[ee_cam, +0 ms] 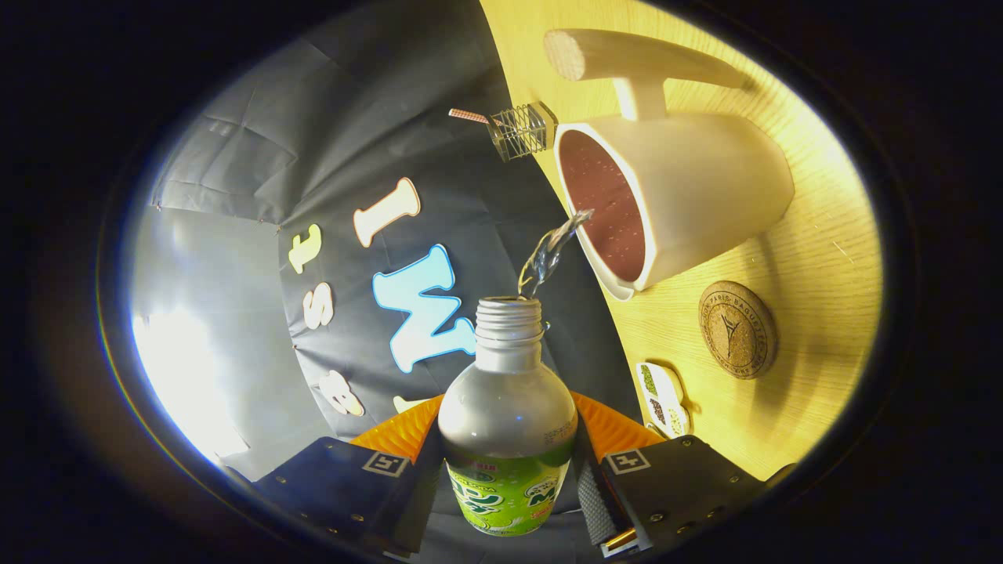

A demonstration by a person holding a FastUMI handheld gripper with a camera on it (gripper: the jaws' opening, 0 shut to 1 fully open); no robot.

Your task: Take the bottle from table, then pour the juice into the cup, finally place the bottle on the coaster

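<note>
Clearly clamped on the bottle (508,439) at lower centre, gripper (508,478) fingers closed to its width, one pressing each side of the labelled body. Uncapped, neck pointed toward the cup (689,196) at upper right of centre, with a clear stream of juice (552,251) arcing from mouth to cup rim. Held the whole scene rolled sideways, wooden table (815,258) along the right. Lay the round cork coaster (736,330) just below the cup, a small packet (663,398) beside it.

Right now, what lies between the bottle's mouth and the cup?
In the gripper view, a clear stream of liquid arcs from the bottle, gripped by the tool, into the cup; nothing else.
</note>
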